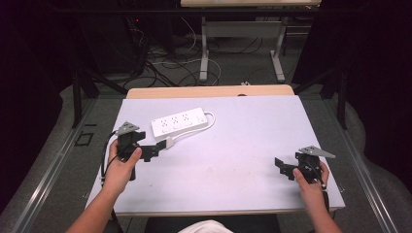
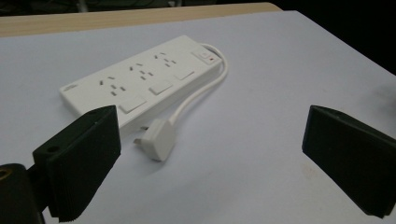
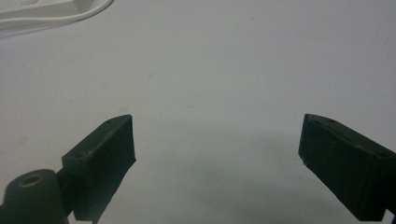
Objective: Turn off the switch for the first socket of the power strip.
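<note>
You're in the approach: your left gripper (image 1: pixel 156 148) is wide open, closing in on the white plug (image 2: pixel 158 139) lying just in front of the power strip (image 2: pixel 140 81). Next up, straddle the plug squarely, then squeeze. Your right gripper (image 1: pixel 283 168) sits open and empty, well off to the side.

The light falls from above on the table (image 1: pixel 243 145), which looks pale and evenly bright, while the room around it stays very dark. The high view is soft and a little grainy. In the right gripper view the picture is dim, greyish, with a wide soft shadow between the blurred black jaws. The left gripper view is brighter; the power strip (image 2: pixel 140 79) is fairly sharp.
</note>
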